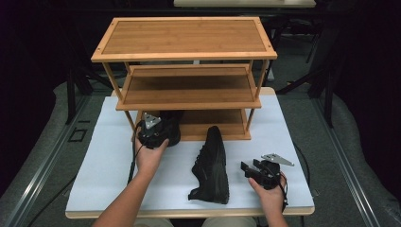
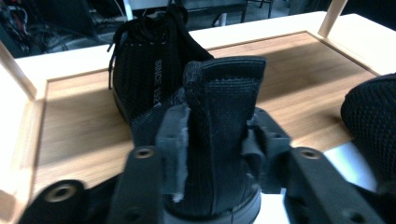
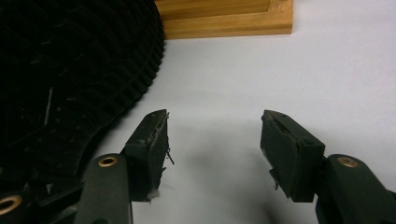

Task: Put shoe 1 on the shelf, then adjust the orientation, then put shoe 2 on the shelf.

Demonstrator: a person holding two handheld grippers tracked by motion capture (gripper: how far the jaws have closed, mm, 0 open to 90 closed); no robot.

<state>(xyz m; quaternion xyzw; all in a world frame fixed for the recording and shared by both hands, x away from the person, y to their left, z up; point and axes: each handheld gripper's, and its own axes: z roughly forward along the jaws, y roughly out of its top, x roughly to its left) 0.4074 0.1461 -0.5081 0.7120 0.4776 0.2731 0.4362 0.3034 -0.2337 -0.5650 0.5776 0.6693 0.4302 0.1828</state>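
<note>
the left claw (image 2: 212,144), clamped on the heel of a black shoe (image 2: 154,74), is setting it on the rack's bottom shelf (image 2: 84,121); next, the wide-open, empty right claw (image 3: 212,149) must grip the second shoe (image 1: 211,165) lying mid-worktop (image 1: 113,161).

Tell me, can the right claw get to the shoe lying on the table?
Probably yes. The right claw is open and sits just beside the shoe lying on the table, with only bare white table between them. The left claw is busy holding the other shoe, so it isn't in the way.
</note>
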